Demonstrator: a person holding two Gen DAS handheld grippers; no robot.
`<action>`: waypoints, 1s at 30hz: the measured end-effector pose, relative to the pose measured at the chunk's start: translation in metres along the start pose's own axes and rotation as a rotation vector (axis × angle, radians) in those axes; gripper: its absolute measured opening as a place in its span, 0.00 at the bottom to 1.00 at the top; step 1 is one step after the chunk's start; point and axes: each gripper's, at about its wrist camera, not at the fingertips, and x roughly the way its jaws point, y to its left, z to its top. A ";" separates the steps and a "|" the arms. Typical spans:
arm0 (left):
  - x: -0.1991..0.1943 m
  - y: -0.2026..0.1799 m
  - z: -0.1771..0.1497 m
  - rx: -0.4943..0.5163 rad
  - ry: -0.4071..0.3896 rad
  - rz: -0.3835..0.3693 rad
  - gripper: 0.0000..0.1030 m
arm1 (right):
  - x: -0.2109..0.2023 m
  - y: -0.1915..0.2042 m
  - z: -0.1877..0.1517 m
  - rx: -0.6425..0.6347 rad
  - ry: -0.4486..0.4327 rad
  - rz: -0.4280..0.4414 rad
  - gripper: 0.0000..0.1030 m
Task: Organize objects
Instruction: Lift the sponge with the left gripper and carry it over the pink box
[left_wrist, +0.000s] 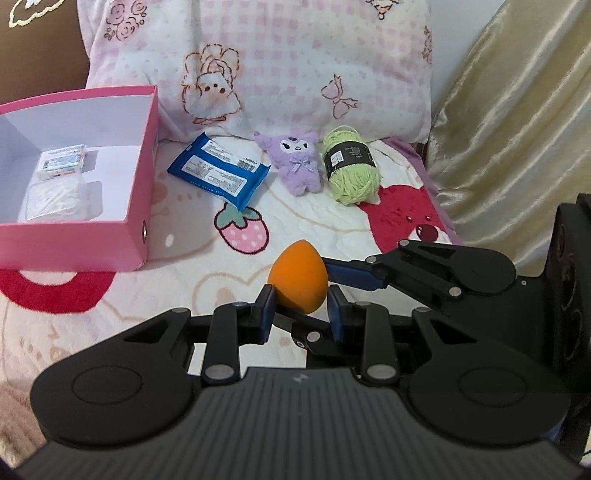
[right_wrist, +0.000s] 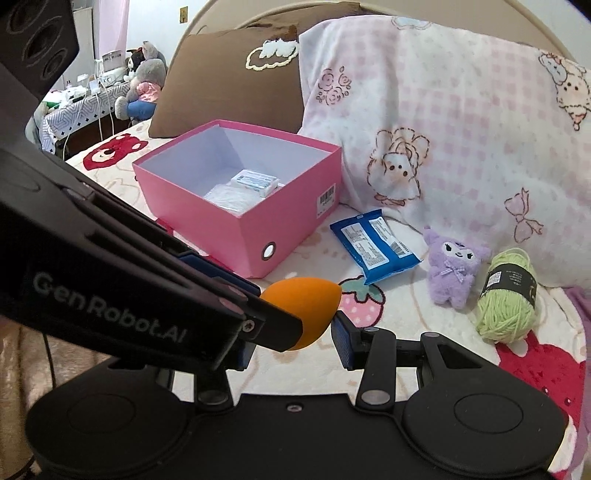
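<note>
From my left wrist camera, my left gripper (left_wrist: 301, 308) pinches an orange sponge (left_wrist: 298, 281) above the bedspread (left_wrist: 184, 258), right gripper (left_wrist: 343, 277) touching it too. From my right camera, both clamp the sponge (right_wrist: 303, 299); the pink box (right_wrist: 295, 218) sits beyond.

Bed (right_wrist: 406, 369) covered with a cream blanket (left_wrist: 184, 280), strawberry and red bear prints. Pink-checked pillow (left_wrist: 280, 66) and brown pillow (right_wrist: 229, 74) lean on a curved beige headboard (right_wrist: 535, 22). Gold satin curtain (left_wrist: 517, 110) at the bed's far side. Side table (right_wrist: 74, 110) with patterned cloth, plush toys (right_wrist: 144, 85), cables. Even indoor light.
</note>
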 end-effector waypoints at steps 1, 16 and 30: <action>-0.003 0.000 -0.001 -0.006 0.005 0.000 0.28 | -0.002 0.002 0.001 -0.001 0.002 0.004 0.46; -0.049 0.022 -0.013 -0.029 -0.048 -0.019 0.29 | -0.030 0.038 0.021 -0.048 -0.005 0.044 0.47; -0.100 0.057 0.020 -0.058 -0.181 0.041 0.29 | -0.024 0.063 0.085 -0.094 -0.101 0.058 0.46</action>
